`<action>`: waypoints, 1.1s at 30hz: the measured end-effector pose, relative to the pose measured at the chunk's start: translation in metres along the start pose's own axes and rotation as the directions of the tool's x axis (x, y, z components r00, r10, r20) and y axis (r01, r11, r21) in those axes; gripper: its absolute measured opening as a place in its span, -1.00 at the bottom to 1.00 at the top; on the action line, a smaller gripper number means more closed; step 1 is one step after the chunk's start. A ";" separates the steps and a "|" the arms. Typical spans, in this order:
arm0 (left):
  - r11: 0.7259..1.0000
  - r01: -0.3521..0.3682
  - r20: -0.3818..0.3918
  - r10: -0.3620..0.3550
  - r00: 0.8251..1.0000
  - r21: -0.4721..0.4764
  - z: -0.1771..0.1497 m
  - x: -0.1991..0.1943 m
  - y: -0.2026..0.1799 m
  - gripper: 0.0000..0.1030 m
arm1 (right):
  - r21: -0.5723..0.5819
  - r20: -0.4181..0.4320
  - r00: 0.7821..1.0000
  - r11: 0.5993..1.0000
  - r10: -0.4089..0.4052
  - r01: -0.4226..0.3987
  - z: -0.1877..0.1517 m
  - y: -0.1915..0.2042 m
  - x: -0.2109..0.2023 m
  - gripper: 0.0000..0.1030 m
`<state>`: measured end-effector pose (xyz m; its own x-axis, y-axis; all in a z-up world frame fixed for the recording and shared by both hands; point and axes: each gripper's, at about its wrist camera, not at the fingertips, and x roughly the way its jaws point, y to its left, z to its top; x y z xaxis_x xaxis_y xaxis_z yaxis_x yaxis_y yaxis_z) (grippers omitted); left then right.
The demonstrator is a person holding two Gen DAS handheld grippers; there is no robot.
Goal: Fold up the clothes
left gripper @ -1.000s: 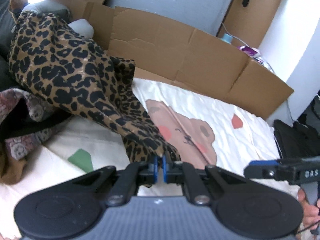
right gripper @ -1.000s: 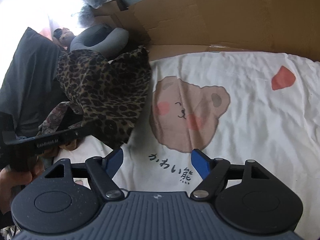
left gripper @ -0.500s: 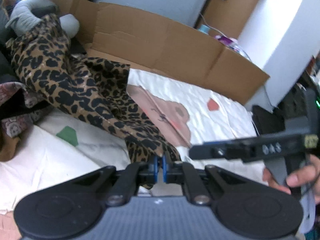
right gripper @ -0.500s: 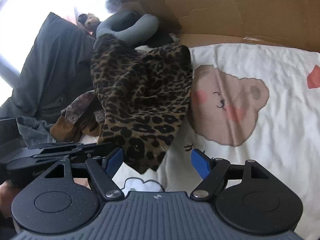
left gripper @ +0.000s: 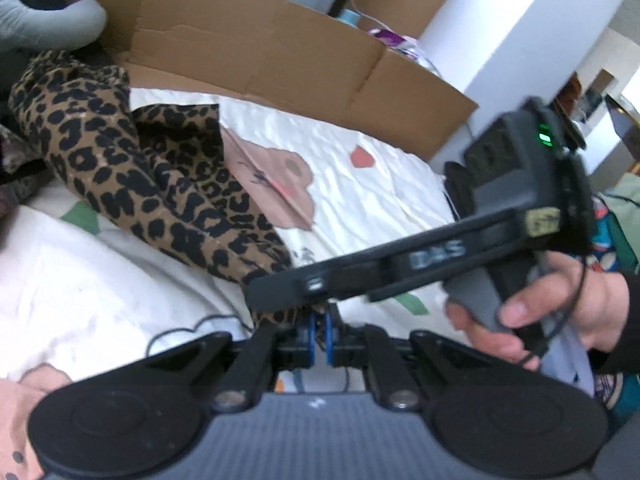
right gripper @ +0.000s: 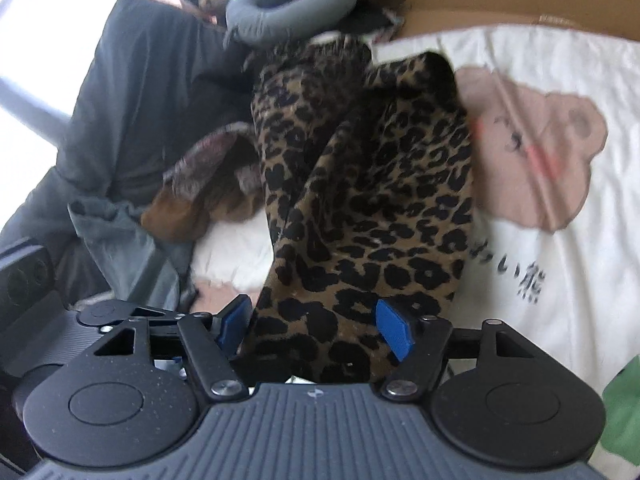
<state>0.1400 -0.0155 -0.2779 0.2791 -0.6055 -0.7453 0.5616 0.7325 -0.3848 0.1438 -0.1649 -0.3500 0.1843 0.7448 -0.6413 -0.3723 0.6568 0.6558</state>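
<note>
A leopard-print garment (left gripper: 160, 184) stretches across the white bear-print bed sheet (left gripper: 360, 196). My left gripper (left gripper: 319, 338) is shut on its near end, blue pads pressed together on the fabric. The right gripper's body (left gripper: 400, 264) crosses in front of it, held by a hand (left gripper: 560, 312). In the right wrist view the leopard-print garment (right gripper: 360, 208) runs down between the wide-apart blue fingers (right gripper: 394, 330) of my open right gripper (right gripper: 312, 326). The fabric lies in the gap, not pinched.
A cardboard wall (left gripper: 256, 44) borders the far side of the bed. A grey neck pillow (right gripper: 288, 4), a dark grey garment (right gripper: 132, 112) and a brownish patterned cloth (right gripper: 204, 184) lie to the left. The sheet to the right has a bear print (right gripper: 536, 148).
My left gripper pulled the garment's end nearer across the sheet. My right gripper swung left until its open fingers straddle the fabric beside the left gripper.
</note>
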 end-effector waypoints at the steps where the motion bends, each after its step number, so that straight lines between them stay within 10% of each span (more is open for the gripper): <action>1: 1.000 0.010 -0.006 -0.010 1.000 0.002 -0.002 0.000 -0.001 -0.91 | 0.001 -0.016 1.000 1.000 0.002 -0.002 -0.001 0.001 0.003 0.32; 4: 0.999 0.037 -0.024 -0.037 0.999 0.015 -0.006 0.001 -0.003 -0.96 | -0.002 -0.053 0.999 1.000 0.010 -0.011 -0.005 0.002 0.010 0.03; 8: 0.995 0.098 -0.047 -0.097 0.994 0.009 -0.008 -0.004 0.004 -0.88 | -0.042 -0.081 0.997 0.999 -0.016 0.012 -0.007 0.003 0.013 -0.87; 19: 0.973 -0.129 -0.015 0.128 0.992 -0.193 -0.008 -0.029 0.085 -0.01 | -0.064 -0.110 0.993 0.997 0.039 -0.046 -0.011 0.014 0.005 -0.90; 33: 0.903 -0.208 0.075 0.254 0.964 -0.376 0.002 -0.047 0.130 0.13 | -0.089 -0.116 0.954 0.954 0.275 -0.286 -0.001 0.074 -0.015 -0.89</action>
<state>0.2010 0.1076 -0.2920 0.4699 -0.4212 -0.7758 0.1557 0.9046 -0.3968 0.1128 -0.1273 -0.2926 -0.0320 0.8778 -0.4779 -0.4884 0.4034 0.7738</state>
